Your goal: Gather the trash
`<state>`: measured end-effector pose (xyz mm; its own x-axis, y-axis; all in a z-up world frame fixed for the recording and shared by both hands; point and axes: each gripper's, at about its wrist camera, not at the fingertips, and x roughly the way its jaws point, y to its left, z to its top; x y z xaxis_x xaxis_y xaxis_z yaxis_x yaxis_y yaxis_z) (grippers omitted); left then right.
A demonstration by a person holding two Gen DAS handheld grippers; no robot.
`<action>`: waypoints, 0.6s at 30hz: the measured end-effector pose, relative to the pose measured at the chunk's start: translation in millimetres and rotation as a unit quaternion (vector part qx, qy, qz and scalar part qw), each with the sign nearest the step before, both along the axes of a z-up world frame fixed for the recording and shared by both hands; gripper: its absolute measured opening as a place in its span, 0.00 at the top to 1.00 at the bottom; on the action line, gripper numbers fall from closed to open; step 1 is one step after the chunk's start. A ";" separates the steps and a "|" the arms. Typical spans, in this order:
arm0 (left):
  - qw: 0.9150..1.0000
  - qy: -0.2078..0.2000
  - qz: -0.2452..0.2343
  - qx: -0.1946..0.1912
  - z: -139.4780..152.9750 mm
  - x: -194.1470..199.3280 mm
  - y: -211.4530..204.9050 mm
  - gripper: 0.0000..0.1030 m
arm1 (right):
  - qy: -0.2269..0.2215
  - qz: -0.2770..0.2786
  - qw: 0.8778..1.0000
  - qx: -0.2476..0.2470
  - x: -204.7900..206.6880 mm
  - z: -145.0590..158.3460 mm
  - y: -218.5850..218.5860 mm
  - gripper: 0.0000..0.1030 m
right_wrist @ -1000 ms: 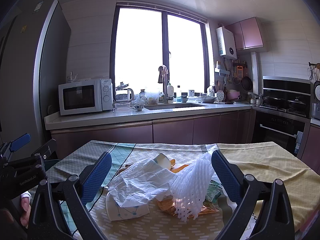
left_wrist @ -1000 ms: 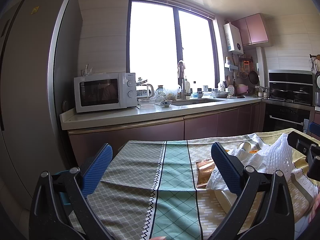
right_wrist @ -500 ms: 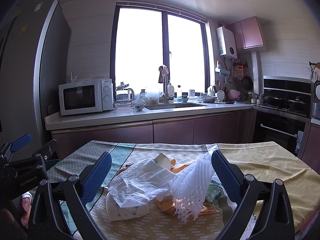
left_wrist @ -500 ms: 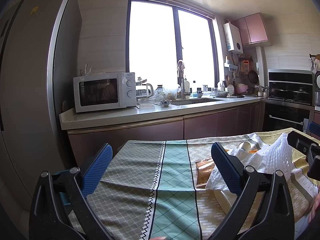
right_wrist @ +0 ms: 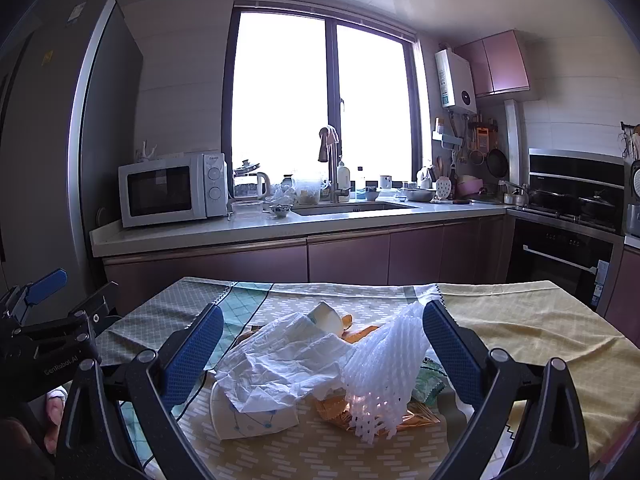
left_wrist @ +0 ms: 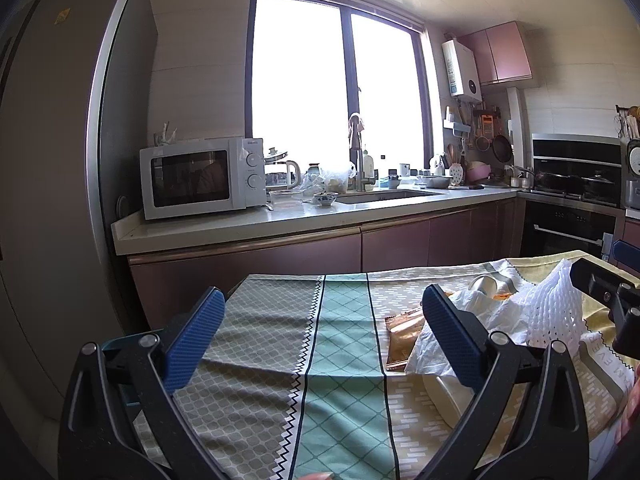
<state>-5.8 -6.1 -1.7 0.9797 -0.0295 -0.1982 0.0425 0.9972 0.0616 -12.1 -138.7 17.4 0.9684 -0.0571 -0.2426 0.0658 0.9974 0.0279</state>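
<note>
A pile of trash lies on the clothed table (right_wrist: 520, 328): crumpled white tissue (right_wrist: 288, 364), a white foam fruit net (right_wrist: 384, 368), a tipped paper cup (right_wrist: 252, 416), another cup (right_wrist: 326, 316), orange and gold wrappers (right_wrist: 340, 408) and a green packet (right_wrist: 430, 384). My right gripper (right_wrist: 323, 348) is open, its blue pads either side of the pile, just short of it. My left gripper (left_wrist: 323, 332) is open and empty over the green cloth stripe (left_wrist: 340, 344), left of the pile; the tissue (left_wrist: 492, 316), net (left_wrist: 556, 308) and gold wrapper (left_wrist: 404, 340) show at its right.
Beyond the table runs a kitchen counter (right_wrist: 280, 228) with a microwave (right_wrist: 172, 188), kettle, bowl and sink (right_wrist: 352, 208). A tall fridge (left_wrist: 60, 160) stands at the left, an oven and stove (right_wrist: 568, 240) at the right. The left gripper shows at the left edge of the right wrist view (right_wrist: 48, 340).
</note>
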 end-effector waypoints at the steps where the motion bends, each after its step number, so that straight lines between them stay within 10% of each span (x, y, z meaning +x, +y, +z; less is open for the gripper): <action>1: 1.000 0.002 -0.001 0.000 -0.9 1.1 -0.6 0.05 | 0.001 -0.001 1.000 0.000 0.8 -0.2 -1.2 0.06; 10: 0.995 0.073 -0.062 -0.004 -20.5 30.0 -11.1 0.05 | 0.051 -0.028 0.998 0.025 13.0 -16.5 -40.9 0.06; 18: 0.975 0.150 -0.162 0.013 -47.0 71.9 -49.3 0.05 | 0.121 -0.005 0.990 0.075 36.2 -40.4 -66.5 0.09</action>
<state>66.1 -55.5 -48.7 0.8177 -0.3197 -0.4788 0.3755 0.9266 0.0226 24.1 -205.1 -23.0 0.8805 -0.0122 -0.4738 0.0989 0.9824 0.1585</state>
